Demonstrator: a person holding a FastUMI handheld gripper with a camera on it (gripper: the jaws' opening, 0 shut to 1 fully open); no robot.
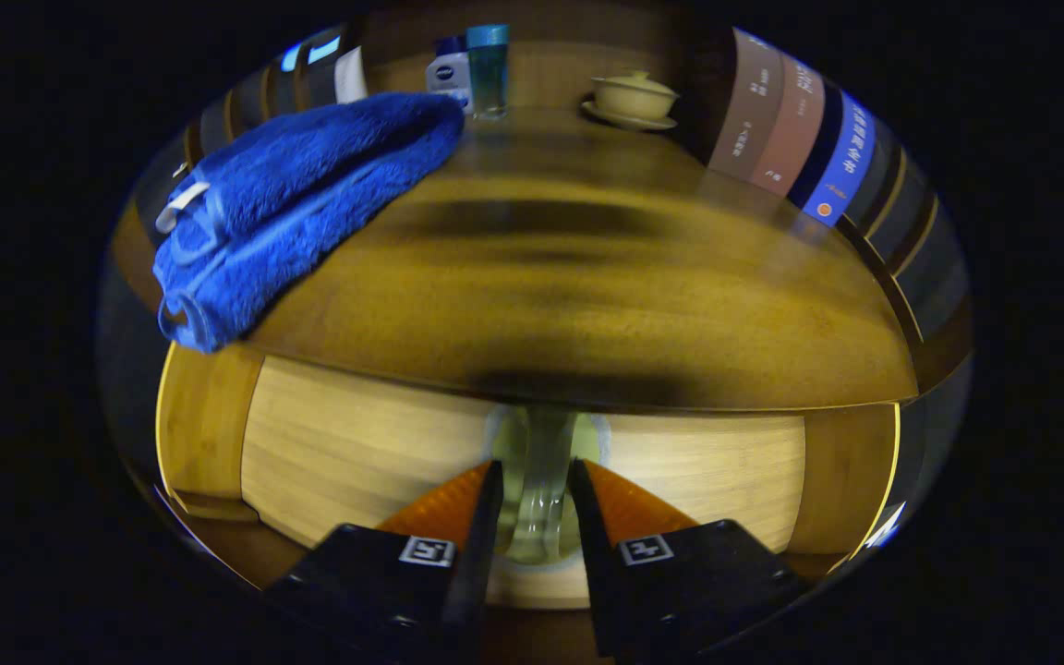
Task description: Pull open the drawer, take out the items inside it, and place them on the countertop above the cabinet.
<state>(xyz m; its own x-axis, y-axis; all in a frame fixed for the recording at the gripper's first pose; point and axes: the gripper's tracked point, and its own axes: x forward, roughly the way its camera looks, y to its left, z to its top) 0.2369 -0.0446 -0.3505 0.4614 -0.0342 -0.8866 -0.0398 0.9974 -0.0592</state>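
Gripper view puts me low in front of the cabinet, looking at the pale, fine-grained wooden drawer front (356, 453) just under the overhanging edge of the worktop (587, 305). My hand-held gripper (535, 480) has its two fingers set to either side of a clear, glassy, rounded drawer handle (539, 480); the handle sits between them, but I cannot tell whether both fingers actually press on it, so I cannot call it grasped. The drawer looks flush with the darker wooden frame on its left and right, so the items inside are hidden from me.

The worktop is smooth, glossy brown wood with a curved near edge and dark shadow bands across it. On its left lies a folded blue towel (292, 203), thick and fluffy, one end hanging slightly over the near edge. At the far side stand a white bottle (450, 76) and a teal translucent bottle (488, 69), just beside each other, and to their right a cream lidded cup on a saucer (634, 97). Book spines (804, 139) line the far right.
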